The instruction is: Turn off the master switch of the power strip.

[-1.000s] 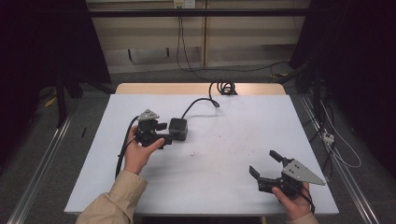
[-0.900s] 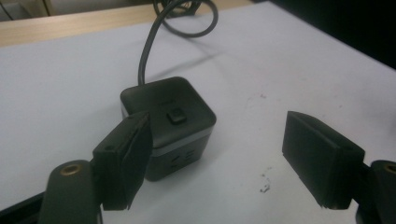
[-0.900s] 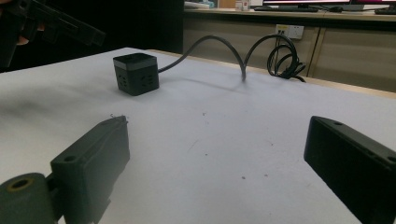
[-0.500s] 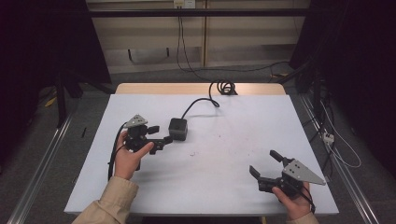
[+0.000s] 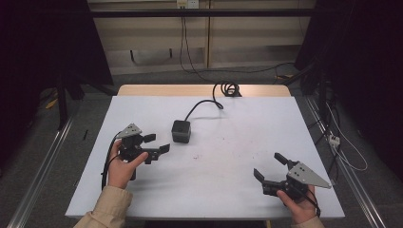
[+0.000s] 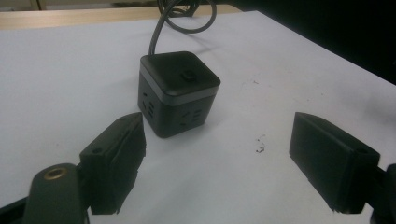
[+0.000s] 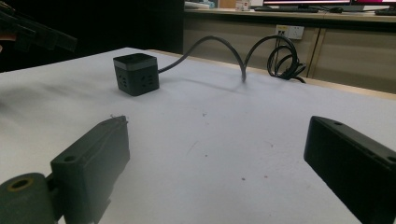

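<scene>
A black cube power socket [image 5: 181, 131] with a grey band stands on the white table [image 5: 237, 190], left of the middle. Its black cable [image 5: 204, 105] runs back to a coil [image 5: 228, 89] at the far edge. My left gripper [image 5: 159, 142] is just left of the cube and in front of it, not touching. Its jaws have just been opening and nothing is between them. In the left gripper view the cube [image 6: 179, 91] stands beyond the wide-apart jaws of that gripper [image 6: 217, 128]. My right gripper [image 5: 267, 164] rests open at the front right, with the cube [image 7: 136, 73] far ahead.
The cable arches above the table [image 7: 243, 56] between cube and coil. A wooden strip [image 5: 199, 90] edges the table's far side. More cables [image 5: 332, 137] lie on the floor at the right. A metal rail [image 5: 43, 161] runs along the left.
My left gripper has drawn back from the cube, leftward and toward the front edge. The cube has stayed put. The right gripper has not moved.
</scene>
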### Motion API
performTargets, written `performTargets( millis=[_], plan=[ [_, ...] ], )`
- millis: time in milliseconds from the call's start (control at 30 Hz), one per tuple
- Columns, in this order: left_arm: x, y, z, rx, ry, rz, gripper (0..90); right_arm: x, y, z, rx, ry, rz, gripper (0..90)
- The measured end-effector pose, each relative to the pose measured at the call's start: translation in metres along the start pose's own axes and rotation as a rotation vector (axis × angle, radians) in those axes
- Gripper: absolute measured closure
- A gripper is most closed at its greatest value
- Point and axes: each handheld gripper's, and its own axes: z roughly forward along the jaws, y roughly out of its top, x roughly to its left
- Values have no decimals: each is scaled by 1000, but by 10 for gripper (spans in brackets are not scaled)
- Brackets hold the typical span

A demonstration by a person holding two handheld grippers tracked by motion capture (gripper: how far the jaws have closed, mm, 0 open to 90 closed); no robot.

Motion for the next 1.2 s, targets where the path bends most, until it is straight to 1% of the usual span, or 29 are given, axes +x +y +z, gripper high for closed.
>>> performTargets(
  millis=[233, 400, 500, 600, 767, 1000, 1200],
  plan=[
    [1, -6, -8, -10, -3, -1, 180, 0, 0, 0, -1, 1, 0, 64],
    [0, -9, -14, -16, 1, 8, 175, 0, 0, 0, -1, 1, -1, 64],
    [1, -12, -17, -14, 8, 14, 169, 0, 0, 0, -3, -1, -1, 64],
    [1, -14, -19, -8, 10, 28, 153, 0, 0, -1, -2, -2, -4, 64],
    [0, -18, -22, -1, 1, 30, 137, 0, 0, -1, -2, -4, -5, 64],
    [0, -22, -27, 4, 11, 38, 128, 0, 0, -1, -1, -3, -1, 64],
    [0, -26, -31, -1, 17, 32, 127, 0, 0, -1, -2, -1, 1, 64]
  ],
)
